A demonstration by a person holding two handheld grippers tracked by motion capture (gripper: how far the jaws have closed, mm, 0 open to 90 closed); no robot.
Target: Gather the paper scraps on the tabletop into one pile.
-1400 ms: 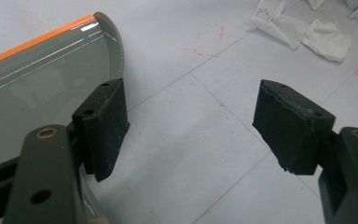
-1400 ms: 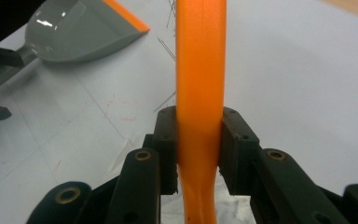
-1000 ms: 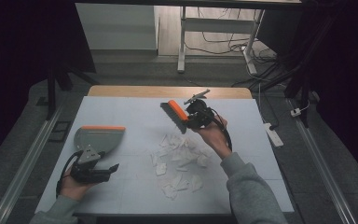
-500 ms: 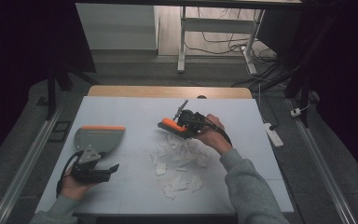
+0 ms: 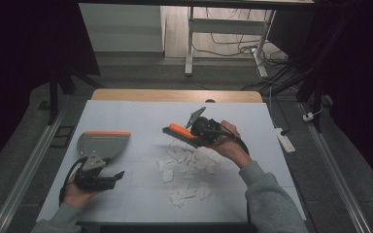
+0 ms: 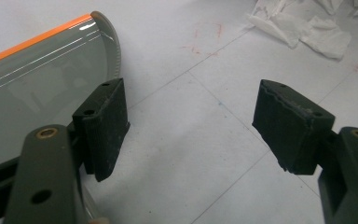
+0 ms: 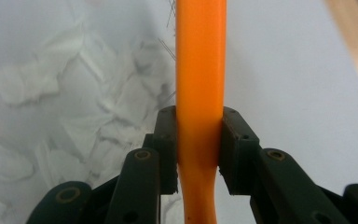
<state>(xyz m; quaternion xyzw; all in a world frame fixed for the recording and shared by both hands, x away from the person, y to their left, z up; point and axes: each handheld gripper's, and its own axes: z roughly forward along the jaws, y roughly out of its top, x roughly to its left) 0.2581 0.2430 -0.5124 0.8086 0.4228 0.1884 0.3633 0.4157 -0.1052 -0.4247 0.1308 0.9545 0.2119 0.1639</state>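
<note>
- while i look down from the high view, my left gripper (image 5: 108, 178) sits nearest me, jaws apart with nothing between them, just beside the grey dustpan (image 5: 103, 143) with its orange edge.
- further out, scraps of white paper (image 5: 187, 167) lie heaped mid-table.
- beyond the heap's far edge, my right gripper (image 5: 193, 138) is clamped on the orange brush (image 7: 200, 84) handle, bristles at the scraps.
</note>
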